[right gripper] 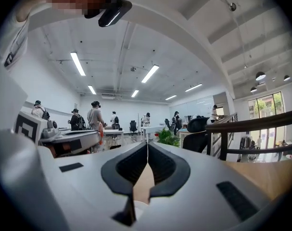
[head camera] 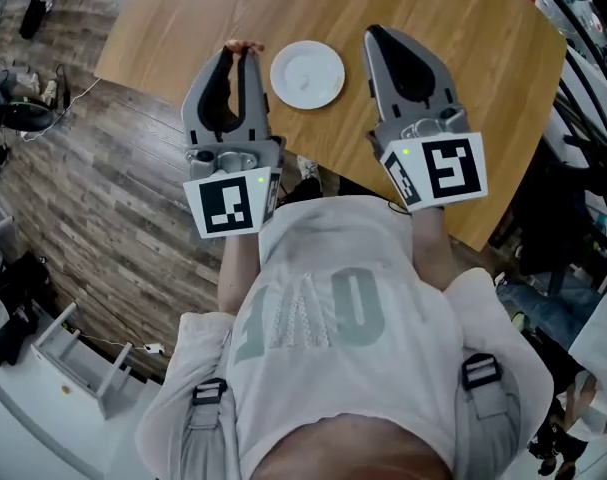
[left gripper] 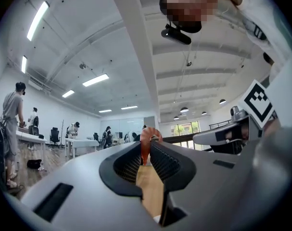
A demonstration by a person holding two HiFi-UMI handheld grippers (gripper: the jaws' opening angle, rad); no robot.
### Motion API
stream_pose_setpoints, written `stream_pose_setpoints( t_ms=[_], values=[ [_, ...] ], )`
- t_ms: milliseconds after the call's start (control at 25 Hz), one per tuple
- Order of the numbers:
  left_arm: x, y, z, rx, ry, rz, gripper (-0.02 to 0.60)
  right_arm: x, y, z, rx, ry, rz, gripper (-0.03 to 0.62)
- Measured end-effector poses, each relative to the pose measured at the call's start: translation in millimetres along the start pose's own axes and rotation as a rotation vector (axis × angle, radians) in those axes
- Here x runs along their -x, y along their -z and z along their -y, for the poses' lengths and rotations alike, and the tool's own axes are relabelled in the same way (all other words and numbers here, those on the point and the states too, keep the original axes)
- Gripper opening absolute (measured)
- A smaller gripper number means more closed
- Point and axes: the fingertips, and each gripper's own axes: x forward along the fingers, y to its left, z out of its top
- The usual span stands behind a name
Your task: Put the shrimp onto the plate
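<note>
An orange-pink shrimp [left gripper: 146,141] is pinched between the tips of my left gripper [head camera: 238,52], its curled end sticking out past the jaws; in the head view the shrimp [head camera: 245,46] shows at the jaw tips, just left of the plate. The white round plate [head camera: 307,74] lies on the wooden table [head camera: 183,18] between my two grippers. My right gripper [head camera: 375,34] is shut with nothing in it, its tips a little to the right of the plate. In the right gripper view its jaws [right gripper: 147,147] meet in a thin line.
The table's near edge runs under both grippers, with dark plank floor [head camera: 103,188] to the left. The left gripper [right gripper: 71,139] shows at the left of the right gripper view. People stand at desks [left gripper: 81,143] far across the room. A plant [right gripper: 167,136] stands beyond.
</note>
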Motion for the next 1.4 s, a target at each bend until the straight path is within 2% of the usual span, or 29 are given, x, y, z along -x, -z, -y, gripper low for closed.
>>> stream_pose_setpoints(
  t_ms=[160,360,640,800,1120,1400],
  values=[
    [-17.5,50.0,10.6,0.026,0.023,-0.194,0.061,-1.3,7.7,11.5,-0.011,0.020,-0.032,0.021],
    [-34.3,116.2,31.5,0.058,0.100,-0.389,0.061,-3.2,18.3,28.0,-0.018,0.046,-0.058,0.021],
    [-27.8,209.9,56.0,0.129,0.167,-0.728,0.061,-3.6,34.4,51.4,-0.051,0.091,-0.095,0.021],
    [-19.8,248.4,63.3,0.115,0.193,-0.882,0.061,-7.5,41.4,60.8,-0.074,0.104,-0.111,0.021],
    [3.1,291.9,73.5,0.109,0.227,-1.098,0.061,-10.8,53.3,70.7,-0.087,0.110,-0.144,0.021],
    [5.7,306.8,77.6,0.096,0.255,-1.181,0.061,-7.1,59.1,82.5,-0.095,0.139,-0.158,0.021]
  ],
)
